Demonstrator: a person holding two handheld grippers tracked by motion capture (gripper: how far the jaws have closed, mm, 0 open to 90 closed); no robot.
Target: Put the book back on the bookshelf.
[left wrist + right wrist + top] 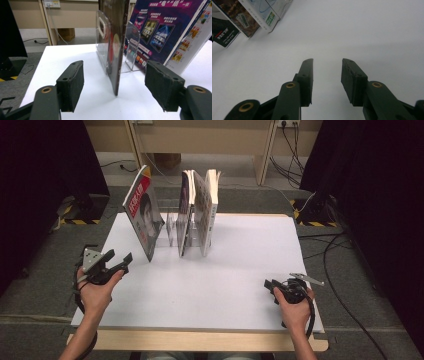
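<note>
Several books stand in a clear acrylic rack point(172, 230) at the back of the white board point(235, 270). The leftmost one, a red-covered book point(145, 217), leans to the left. My left gripper point(119, 258) is open just in front of its lower corner. In the left gripper view that book point(117, 50) stands edge-on ahead, in line with the gap of the left gripper point(116, 85), and neither pad touches it. Behind it is a book with a purple cover point(160, 30). My right gripper point(270, 286) rests open at the board's front right, and the right gripper point(327, 75) has bare board between its pads.
Clear dividers point(131, 47) rise between the books. Two more books point(200, 212) stand upright in the rack's middle, and their lower corners point(249, 17) appear in the right gripper view. Cables point(330, 250) and dark drapes lie beyond the table's right edge.
</note>
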